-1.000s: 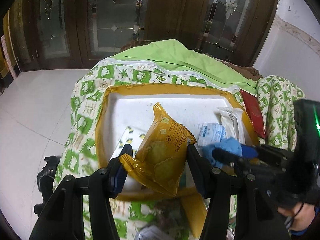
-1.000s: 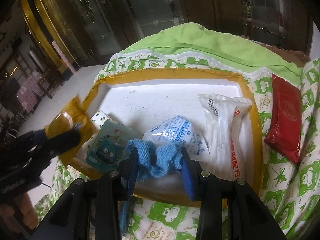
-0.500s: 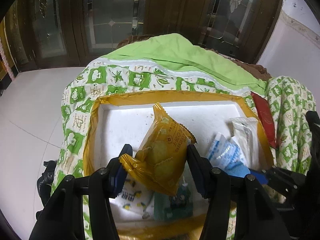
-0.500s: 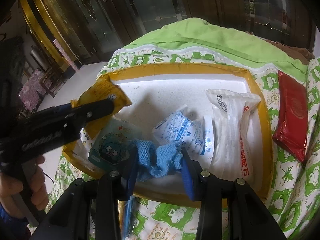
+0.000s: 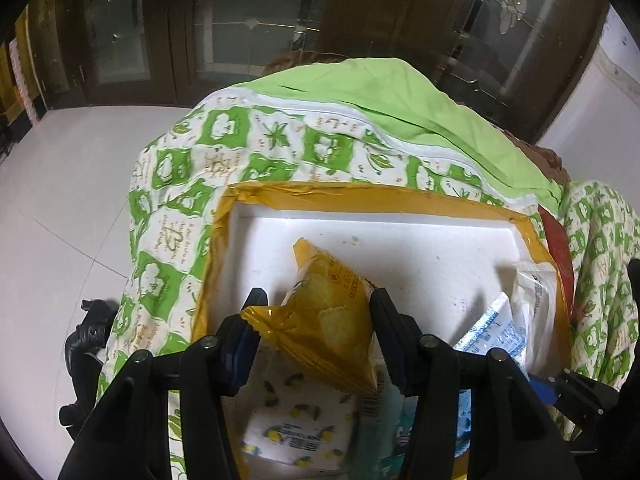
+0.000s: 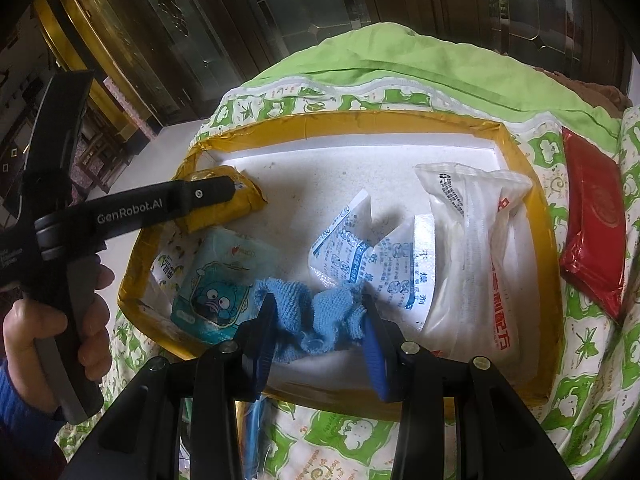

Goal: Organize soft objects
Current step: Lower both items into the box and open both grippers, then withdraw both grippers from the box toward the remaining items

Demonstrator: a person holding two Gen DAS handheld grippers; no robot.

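My left gripper (image 5: pixel 316 316) is shut on a yellow snack packet (image 5: pixel 324 320) and holds it over the left part of the white tray with a yellow rim (image 5: pixel 400 196). The packet (image 6: pixel 218 208) and the left gripper also show in the right wrist view (image 6: pixel 224 192). My right gripper (image 6: pixel 318 320) is shut on a blue cloth (image 6: pixel 316 312) above the tray's near edge (image 6: pixel 548 280). In the tray lie a lemon-print pack (image 5: pixel 296 428), a teal cartoon pack (image 6: pixel 224 280), a blue-printed white sachet (image 6: pixel 368 256) and a long white pouch (image 6: pixel 472 256).
The tray rests on a green and white patterned quilt (image 5: pixel 180 216) with a plain green cover (image 5: pixel 380 92) behind. A red packet (image 6: pixel 592 216) lies on the quilt right of the tray. Dark wooden glass doors stand behind. White floor lies to the left.
My left gripper has moved forward and lower over the tray with the yellow packet. My right gripper has moved slightly forward over the tray's near edge, still holding the blue cloth.
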